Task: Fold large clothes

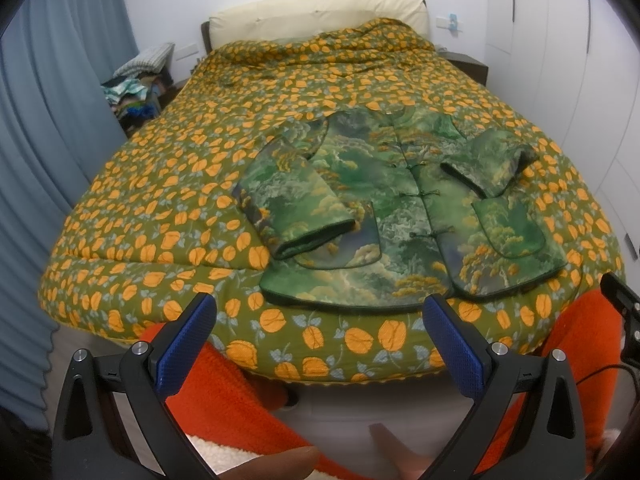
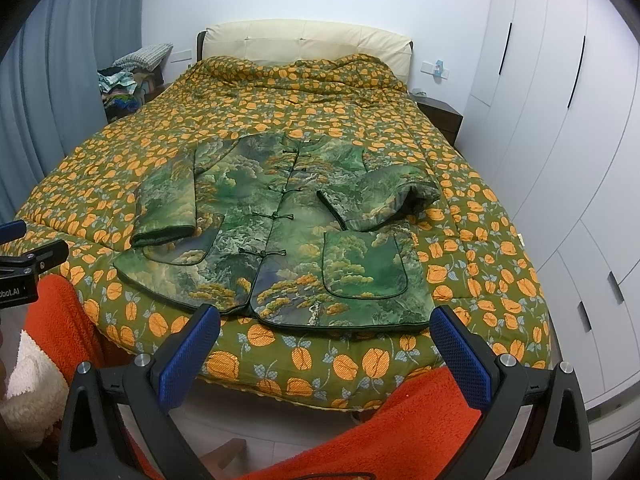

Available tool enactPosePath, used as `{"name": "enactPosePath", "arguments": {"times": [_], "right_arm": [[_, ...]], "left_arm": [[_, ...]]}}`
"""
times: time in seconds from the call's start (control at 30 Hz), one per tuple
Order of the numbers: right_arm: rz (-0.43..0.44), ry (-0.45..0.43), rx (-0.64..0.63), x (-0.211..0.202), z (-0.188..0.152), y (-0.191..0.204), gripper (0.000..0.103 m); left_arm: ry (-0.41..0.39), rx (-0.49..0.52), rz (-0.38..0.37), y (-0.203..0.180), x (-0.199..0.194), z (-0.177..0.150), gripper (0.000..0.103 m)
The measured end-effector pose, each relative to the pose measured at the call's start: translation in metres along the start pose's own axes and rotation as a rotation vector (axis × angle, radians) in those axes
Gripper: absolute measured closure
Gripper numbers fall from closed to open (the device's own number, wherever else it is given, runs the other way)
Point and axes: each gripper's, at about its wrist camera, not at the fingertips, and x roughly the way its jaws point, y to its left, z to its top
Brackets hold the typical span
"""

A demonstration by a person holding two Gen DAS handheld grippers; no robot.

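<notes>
A green landscape-print jacket [image 1: 400, 208] with knot buttons lies face up near the foot of the bed, also in the right wrist view [image 2: 280, 240]. Its left sleeve [image 1: 292, 200] lies folded down along the body. Its right sleeve [image 2: 380, 200] is folded across the chest. My left gripper [image 1: 320, 320] is open and empty, held short of the jacket's hem. My right gripper [image 2: 326, 334] is open and empty, just short of the hem near the right pocket [image 2: 364, 268].
The bed carries a green quilt with orange flowers [image 1: 180, 200]. A cream headboard [image 2: 304, 40] is at the far end. Blue curtains [image 1: 48, 120] hang left, white wardrobes [image 2: 560, 120] stand right. A clothes pile [image 1: 136, 88] sits far left. Orange fleece legs [image 2: 400, 428] are below.
</notes>
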Motion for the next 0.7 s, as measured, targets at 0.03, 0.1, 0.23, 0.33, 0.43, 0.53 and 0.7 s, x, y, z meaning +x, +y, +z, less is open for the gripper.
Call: {"name": "enactPosePath", "arguments": {"times": [0.03,0.1,0.23,0.33,0.43,0.53,0.7], "right_arm": [[-0.001,-0.001,0.0,-0.0001,0.0,0.0002,0.0],[-0.002,-0.001,0.0,0.0004,0.0001,0.0,0.0],[-0.001,0.001,0.009,0.0017,-0.001,-0.0007,0.0],[-0.001,-0.001,0.007,0.0019,-0.0007,-0.001,0.0],[-0.002,0.003,0.013,0.0024,-0.001,-0.0019,0.0],[-0.004,0.01,0.021,0.0038,-0.0026,-0.0042,0.0],[-0.002,0.013,0.028,0.0042,-0.0035,-0.0068,0.0]], "left_arm": [[0.0,0.0,0.0,-0.0002,0.0,0.0,0.0],[0.0,0.001,0.0,-0.0006,-0.0001,-0.0001,0.0],[0.0,0.0,0.001,0.0005,0.0002,-0.0012,0.0],[-0.002,0.002,-0.001,0.0016,0.0007,-0.0034,0.0],[-0.001,0.01,-0.002,0.0027,0.0011,-0.0065,0.0],[0.002,0.016,0.0,0.0002,0.0013,-0.0066,0.0],[0.003,0.018,0.004,-0.0001,0.0021,-0.0063,0.0]]}}
